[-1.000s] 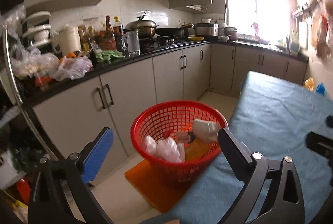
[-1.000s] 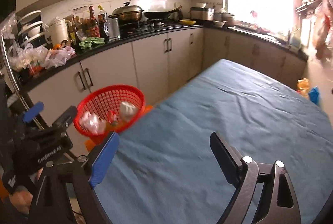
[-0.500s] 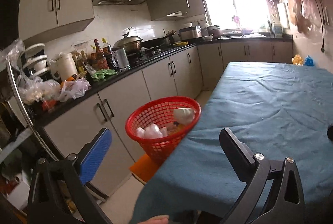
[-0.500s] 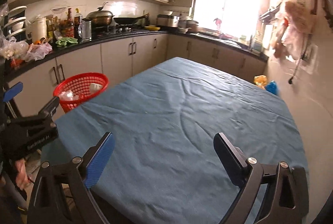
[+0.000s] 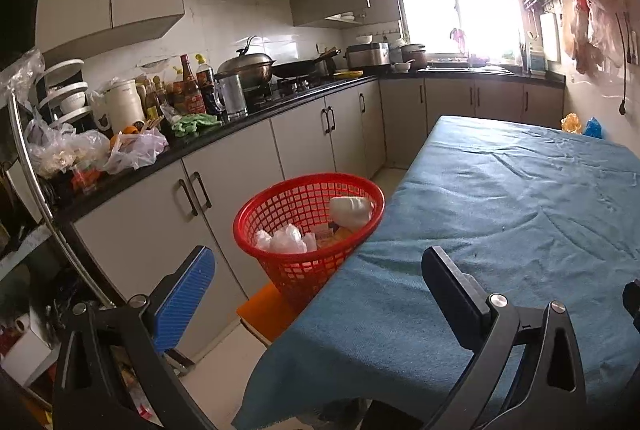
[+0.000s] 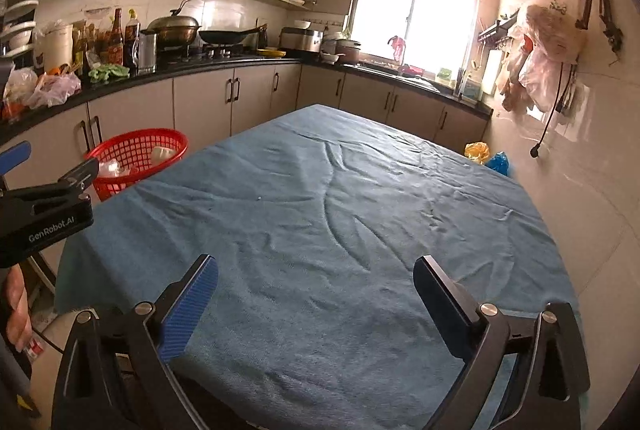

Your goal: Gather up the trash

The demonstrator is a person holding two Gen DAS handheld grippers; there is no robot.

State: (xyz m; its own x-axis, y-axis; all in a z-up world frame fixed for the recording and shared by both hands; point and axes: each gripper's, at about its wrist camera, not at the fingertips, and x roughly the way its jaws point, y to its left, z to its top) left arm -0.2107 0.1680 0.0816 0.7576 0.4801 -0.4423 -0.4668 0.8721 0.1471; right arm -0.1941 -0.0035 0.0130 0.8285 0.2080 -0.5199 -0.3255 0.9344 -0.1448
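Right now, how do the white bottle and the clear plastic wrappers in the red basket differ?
The white bottle is opaque, smooth and solid; the clear plastic wrappers are translucent and crumpled. The white bottle leans high against the rim on the table side; the clear plastic wrappers sit lower, on the opposite side. Both lie inside the red basket.

Daylight floods from the blown-out window (image 6: 416, 10); sharp centre; fisheye bending and dark corners.

We cannot see the lower half of the red basket (image 6: 138, 160) from the right wrist view; the blue-clothed surface (image 6: 320, 222) hides it. Beside the basket, the left gripper (image 6: 52, 166) runs off the frame's edge.
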